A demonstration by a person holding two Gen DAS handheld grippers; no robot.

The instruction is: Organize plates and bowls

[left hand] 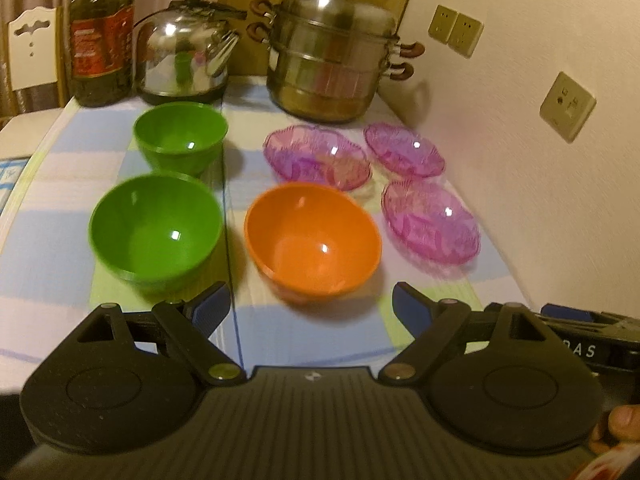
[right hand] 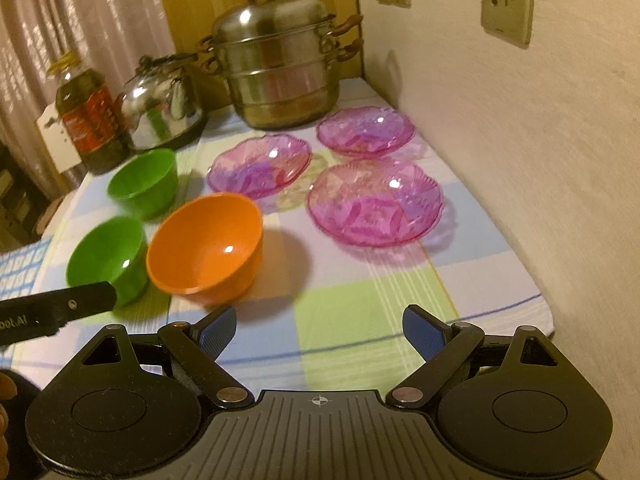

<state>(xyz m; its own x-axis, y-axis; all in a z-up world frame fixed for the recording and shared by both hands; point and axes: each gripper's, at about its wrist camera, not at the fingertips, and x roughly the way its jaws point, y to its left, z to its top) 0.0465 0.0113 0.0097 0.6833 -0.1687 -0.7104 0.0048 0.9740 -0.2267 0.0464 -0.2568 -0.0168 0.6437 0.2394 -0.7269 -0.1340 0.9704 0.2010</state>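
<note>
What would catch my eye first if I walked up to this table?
Probably the bright orange bowl near the front of the checked tablecloth, with two green bowls to its left. To its right sit three pink glass plates, apart from each other. At the back stand a tall steel steamer pot, a shiny kettle and an oil bottle.

The oil bottle (left hand: 102,36), left of the kettle (left hand: 184,56), loses its cap to the top edge in the left wrist view, and its red label is too blurred to read in either view. In front of the kettle, the near green bowl (right hand: 106,258) is smeared by motion and partly covered by the left gripper's (right hand: 60,310) black finger, whose lettering runs off the left edge. The right gripper (left hand: 592,336) shows only as a dark sliver cut off at the right edge.
</note>
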